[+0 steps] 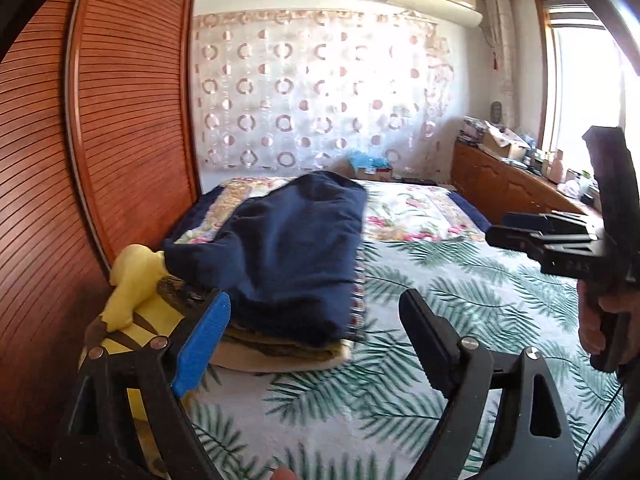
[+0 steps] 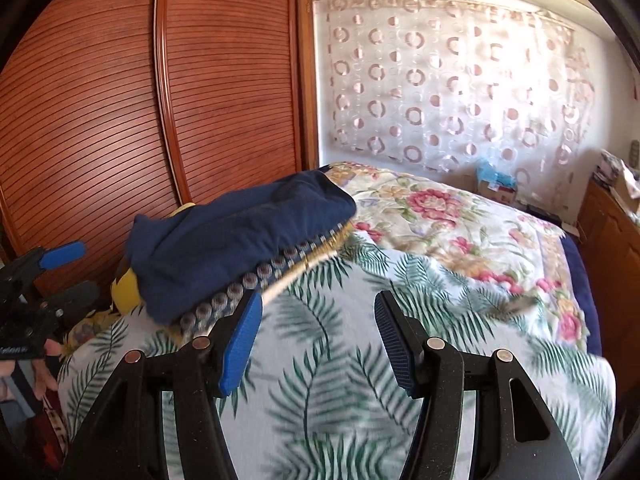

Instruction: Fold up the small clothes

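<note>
Hovering over the palm-leaf print bedspread (image 1: 400, 312), the left gripper (image 1: 316, 344) stands spread and empty; just ahead-left lies the folded navy blue fleece garment (image 1: 288, 248) atop 1 stack. Right gripper (image 2: 316, 340), also parted, holds nothing. Placement seems finished; fetching another garment probably follows.

My left camera looks low across the bed (image 1: 460, 292) toward the curtain wall (image 1: 312, 92). My right camera looks the same way, close. Both see the blue clothes pile (image 1: 296, 248).
</note>
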The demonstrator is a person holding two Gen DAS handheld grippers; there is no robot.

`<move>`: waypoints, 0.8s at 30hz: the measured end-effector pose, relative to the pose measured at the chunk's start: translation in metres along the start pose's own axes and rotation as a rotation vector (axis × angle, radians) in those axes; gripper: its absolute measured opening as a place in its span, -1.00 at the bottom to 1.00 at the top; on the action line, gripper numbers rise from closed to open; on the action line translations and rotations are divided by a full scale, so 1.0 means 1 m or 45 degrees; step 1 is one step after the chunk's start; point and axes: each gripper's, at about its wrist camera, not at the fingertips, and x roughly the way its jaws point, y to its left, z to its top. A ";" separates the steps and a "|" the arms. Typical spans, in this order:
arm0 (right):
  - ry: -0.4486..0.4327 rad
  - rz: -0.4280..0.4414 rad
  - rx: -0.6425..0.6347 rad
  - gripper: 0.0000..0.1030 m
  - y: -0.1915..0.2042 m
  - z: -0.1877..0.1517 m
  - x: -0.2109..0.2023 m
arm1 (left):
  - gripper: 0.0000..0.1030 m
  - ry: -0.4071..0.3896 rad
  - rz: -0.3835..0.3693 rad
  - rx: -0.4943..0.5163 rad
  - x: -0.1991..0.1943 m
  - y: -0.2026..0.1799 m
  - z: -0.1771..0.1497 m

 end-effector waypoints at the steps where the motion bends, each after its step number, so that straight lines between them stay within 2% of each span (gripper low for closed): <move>1: -0.004 -0.015 0.008 0.19 0.000 -0.005 -0.009 | 0.69 0.002 -0.022 -0.003 0.000 -0.004 -0.001; 12: -0.021 -0.196 0.163 0.59 0.006 -0.050 -0.102 | 0.69 0.019 -0.121 0.077 -0.008 -0.065 -0.003; 24: -0.120 -0.353 0.239 0.59 0.020 -0.060 -0.177 | 0.69 -0.065 -0.127 0.126 -0.031 -0.103 0.019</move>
